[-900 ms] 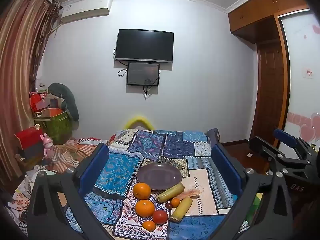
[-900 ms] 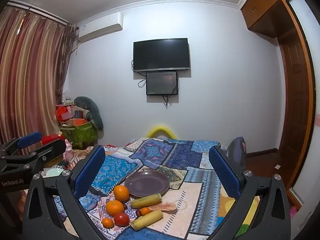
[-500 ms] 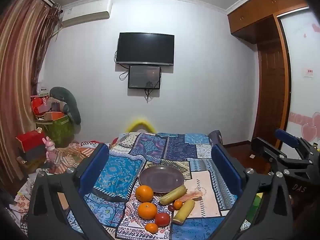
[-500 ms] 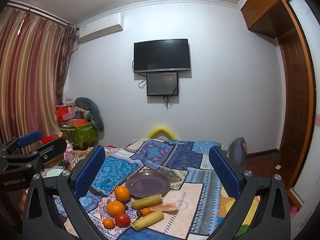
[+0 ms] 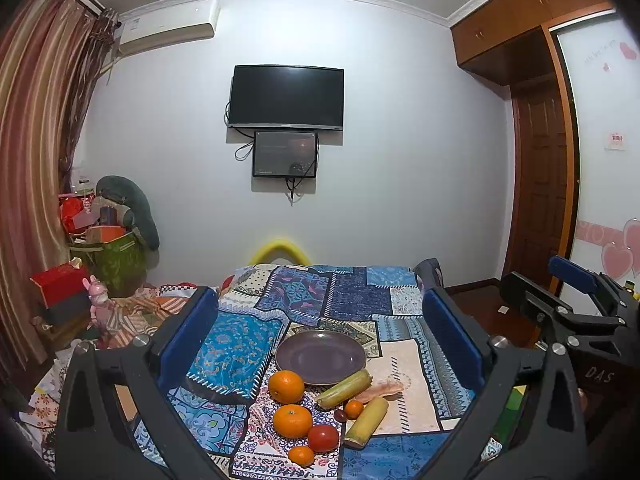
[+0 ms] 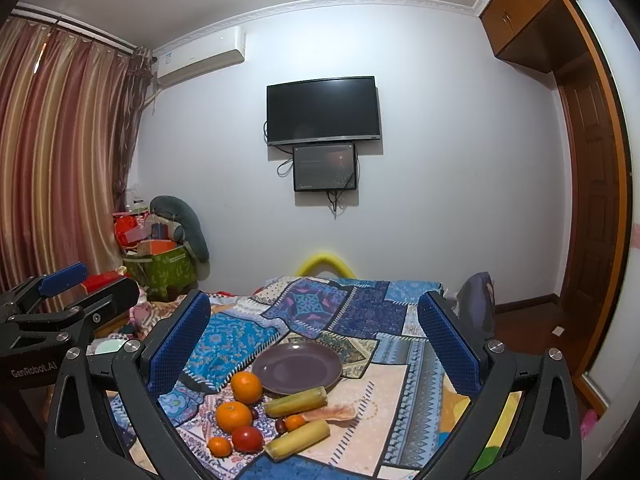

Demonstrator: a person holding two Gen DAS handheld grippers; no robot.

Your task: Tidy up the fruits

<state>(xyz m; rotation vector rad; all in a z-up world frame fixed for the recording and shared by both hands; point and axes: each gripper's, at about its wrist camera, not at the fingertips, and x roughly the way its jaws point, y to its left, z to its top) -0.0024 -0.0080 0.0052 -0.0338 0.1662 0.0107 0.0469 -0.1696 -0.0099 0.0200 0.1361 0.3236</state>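
Both grippers, left (image 5: 320, 344) and right (image 6: 314, 340), had wide, empty jaws; the round oranges (image 5: 286, 386) might roll off the soft bed (image 5: 352, 292) if bumped.

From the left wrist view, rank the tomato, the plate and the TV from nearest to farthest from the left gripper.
1. Tomato: low on the quilt, between the left gripper's fingers.
2. Plate: empty, behind the fruit.
3. TV: on the far wall.
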